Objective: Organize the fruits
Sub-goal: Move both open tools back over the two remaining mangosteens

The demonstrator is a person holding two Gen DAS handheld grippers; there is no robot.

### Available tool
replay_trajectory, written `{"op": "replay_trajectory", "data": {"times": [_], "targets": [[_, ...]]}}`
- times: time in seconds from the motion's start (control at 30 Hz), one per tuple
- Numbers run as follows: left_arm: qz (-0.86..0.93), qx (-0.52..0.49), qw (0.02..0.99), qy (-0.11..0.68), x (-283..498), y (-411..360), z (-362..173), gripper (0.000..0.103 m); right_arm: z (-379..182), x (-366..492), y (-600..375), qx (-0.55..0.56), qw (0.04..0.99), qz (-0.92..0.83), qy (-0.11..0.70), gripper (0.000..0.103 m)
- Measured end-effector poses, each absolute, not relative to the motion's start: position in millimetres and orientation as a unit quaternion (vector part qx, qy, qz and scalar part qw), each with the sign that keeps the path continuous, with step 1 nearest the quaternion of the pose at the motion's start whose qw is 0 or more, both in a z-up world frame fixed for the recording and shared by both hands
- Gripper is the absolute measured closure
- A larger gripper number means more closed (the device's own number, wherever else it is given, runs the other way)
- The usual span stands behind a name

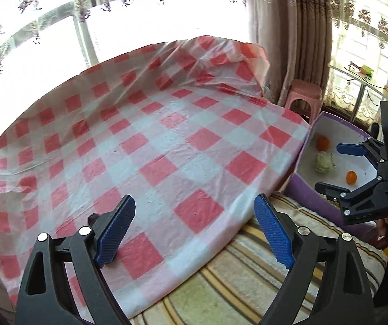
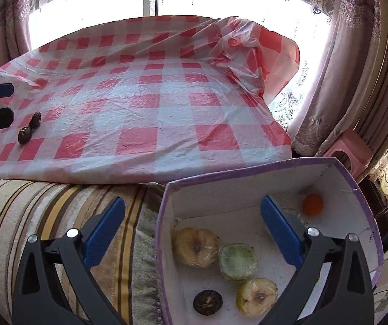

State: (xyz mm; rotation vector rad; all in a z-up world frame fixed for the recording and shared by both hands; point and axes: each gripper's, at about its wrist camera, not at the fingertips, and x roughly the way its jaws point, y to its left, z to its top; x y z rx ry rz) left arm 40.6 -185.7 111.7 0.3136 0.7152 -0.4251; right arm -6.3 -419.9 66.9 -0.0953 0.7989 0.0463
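A purple box (image 2: pixel 248 168) with a white inside holds a yellowish fruit half (image 2: pixel 195 246), a green half (image 2: pixel 237 261), an apple half (image 2: pixel 256 296), a dark round fruit (image 2: pixel 207 302) and a small orange (image 2: pixel 312 204). My right gripper (image 2: pixel 194 208) hangs open and empty over the box's left wall. Two dark dates (image 2: pixel 30 127) lie on the checked table (image 2: pixel 150 103) at the left. Beside them my left gripper (image 2: pixel 11 104) stands open. In the left wrist view my left gripper (image 1: pixel 195 211) is open over the table's near edge, with nothing between its fingers. The box (image 1: pixel 302 192) and right gripper (image 1: pixel 329 167) are at the right.
A red-and-white plastic cloth covers the table and bunches up at its far right corner (image 2: pixel 248 43). A striped fabric surface (image 2: pixel 45 216) lies in front of the table under the box. A pink stool (image 1: pixel 303 92) and heavy curtains (image 1: pixel 288 27) stand at the right.
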Motion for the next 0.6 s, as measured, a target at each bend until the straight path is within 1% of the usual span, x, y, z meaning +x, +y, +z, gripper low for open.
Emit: {"op": "replay_trajectory", "data": {"times": [0.1,0.23,0.43,0.53,0.6], "targets": [[-0.161,0.133,0.921,0.329,39,-150,110,0.016,65,-1,-398,-0.050,0.918,0.039,0.391,0.002],[-0.097,0.134,0.925,0.342,41,-116,88,0.016,61,8,-366,-0.055,0.916,0.063,0.392,0.002],[-0.024,0.108,0.908,0.405,69,-76,45,0.017,58,26,-325,-0.060,0.914,0.092,0.391,0.002],[-0.043,0.042,0.896,0.439,82,-54,32,0.017,59,38,-314,-0.057,0.911,0.102,0.395,0.002],[-0.056,0.000,0.895,0.442,86,-40,28,0.021,59,48,-308,-0.044,0.909,0.106,0.401,0.002]]}}
